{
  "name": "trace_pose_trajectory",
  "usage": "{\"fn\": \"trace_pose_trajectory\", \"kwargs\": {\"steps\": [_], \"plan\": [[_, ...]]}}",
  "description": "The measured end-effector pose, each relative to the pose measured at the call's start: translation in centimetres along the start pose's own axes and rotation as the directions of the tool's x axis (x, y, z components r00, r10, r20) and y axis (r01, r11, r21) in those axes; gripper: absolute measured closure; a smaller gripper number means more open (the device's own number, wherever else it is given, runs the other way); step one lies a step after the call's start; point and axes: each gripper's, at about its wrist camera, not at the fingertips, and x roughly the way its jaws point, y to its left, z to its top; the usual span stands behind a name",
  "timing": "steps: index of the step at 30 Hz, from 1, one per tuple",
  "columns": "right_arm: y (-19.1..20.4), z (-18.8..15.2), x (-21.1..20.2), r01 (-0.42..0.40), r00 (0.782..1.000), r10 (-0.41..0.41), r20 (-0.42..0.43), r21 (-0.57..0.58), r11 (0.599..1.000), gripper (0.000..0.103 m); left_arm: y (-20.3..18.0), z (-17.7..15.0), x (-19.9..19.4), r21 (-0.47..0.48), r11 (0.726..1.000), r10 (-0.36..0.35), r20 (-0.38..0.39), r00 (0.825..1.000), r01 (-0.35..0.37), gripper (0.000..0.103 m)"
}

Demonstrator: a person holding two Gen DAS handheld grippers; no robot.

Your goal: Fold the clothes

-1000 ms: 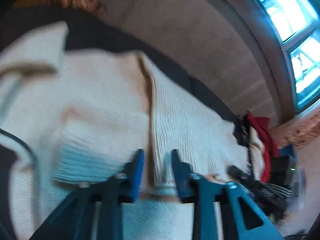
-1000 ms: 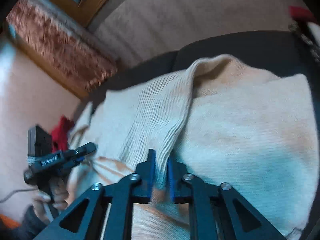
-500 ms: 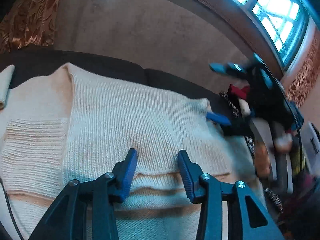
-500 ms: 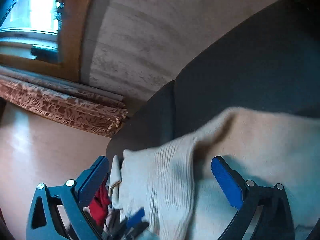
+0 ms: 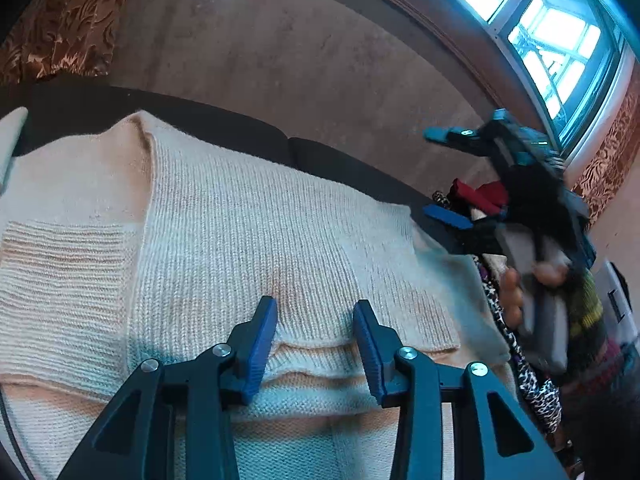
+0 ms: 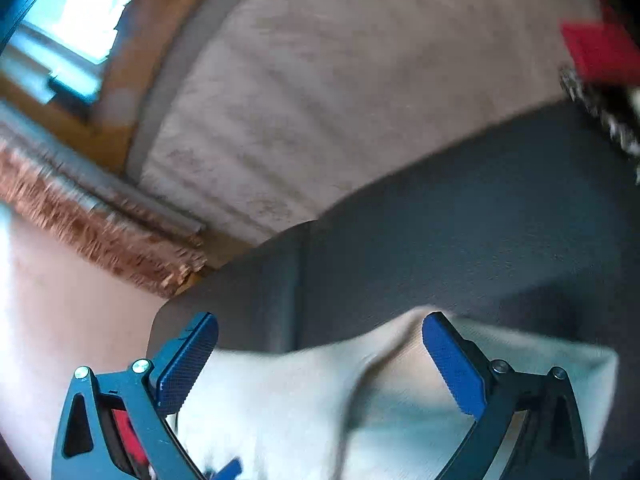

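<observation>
A cream knit sweater (image 5: 248, 240) lies on a dark sofa seat (image 5: 352, 172) with one side folded over its middle. My left gripper (image 5: 315, 332) is open and empty, low over the folded edge near the front. My right gripper (image 6: 320, 354) is wide open and empty, raised above the sweater's far end (image 6: 304, 404). It also shows in the left wrist view (image 5: 448, 172) at the right, held in a hand above the sweater's right edge.
A pile of other clothes (image 5: 516, 320), red, leopard print and striped, sits to the right of the sweater. The dark sofa back (image 6: 460, 216) stands behind, then a beige wall (image 5: 280, 48) and a window (image 5: 552, 40).
Both grippers let go of the sweater's side, which now lies folded flat over the middle. The right gripper opened wide and lifted up and away. The left opened wider.
</observation>
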Motion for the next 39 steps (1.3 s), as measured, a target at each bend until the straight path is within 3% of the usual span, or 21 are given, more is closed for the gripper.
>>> {"fn": "trace_pose_trajectory", "kwargs": {"steps": [5,7,8,11,13,17,21,25,26,29,33,37,39], "plan": [[5.0,-4.2,2.0,-0.01,0.996,-0.006,-0.089,-0.182,0.983,0.0,1.7,0.0,-1.0,-0.108,0.992,-0.065,0.029,0.997,0.068,0.068],[5.6,-5.9,3.5,0.017,0.99,-0.046,-0.131,-0.217,0.976,0.0,2.6,0.2,-2.3,-0.157,0.984,-0.074,0.042,0.996,0.08,0.067],[5.4,-6.7,4.4,0.045,0.987,-0.08,-0.141,-0.233,0.971,0.0,3.1,0.4,-3.2,-0.179,0.98,-0.072,0.055,0.996,0.081,0.062],[5.4,-9.2,4.3,0.088,0.993,-0.11,-0.038,-0.377,0.922,0.0,6.2,2.0,-5.5,-0.24,0.967,-0.058,0.115,0.992,0.084,0.06],[6.1,-9.9,4.5,0.136,0.987,-0.161,-0.021,-0.433,0.891,0.0,8.3,3.6,-5.9,-0.282,0.956,-0.044,0.132,0.99,0.08,0.06],[7.2,-10.8,5.5,0.24,0.96,-0.279,0.001,-0.513,0.824,0.0,11.5,7.1,-3.3,-0.335,0.94,-0.043,0.07,0.997,0.064,0.057],[7.0,-10.8,5.3,0.25,0.958,-0.285,0.014,-0.521,0.816,0.0,12.6,8.1,-2.1,-0.321,0.947,-0.029,-0.003,1.0,0.027,0.057],[6.6,-10.7,5.2,0.246,0.961,-0.276,0.019,-0.518,0.819,0.0,13.3,9.7,-0.8,-0.304,0.952,-0.041,-0.023,0.999,0.032,0.058],[7.2,-10.6,5.9,0.247,0.96,-0.278,0.02,-0.519,0.818,0.0,13.6,10.2,-0.6,-0.298,0.954,-0.04,-0.027,0.999,0.03,0.06],[7.4,-10.5,6.3,0.244,0.962,-0.272,0.023,-0.516,0.821,0.0,14.4,11.5,1.1,-0.324,0.946,0.012,-0.031,0.999,-0.022,0.092],[7.2,-10.6,6.3,0.243,0.964,-0.266,0.03,-0.514,0.823,0.0,14.7,12.1,1.4,-0.318,0.946,0.058,-0.04,0.997,-0.068,0.096],[6.9,-10.7,6.1,0.244,0.964,-0.264,0.036,-0.515,0.822,0.0,14.7,12.5,1.1,-0.298,0.949,0.094,-0.051,0.994,-0.106,0.091],[6.8,-10.7,5.9,0.243,0.965,-0.261,0.037,-0.513,0.823,0.0,14.8,12.7,0.7,-0.287,0.949,0.116,-0.055,0.992,-0.126,0.07]]}}
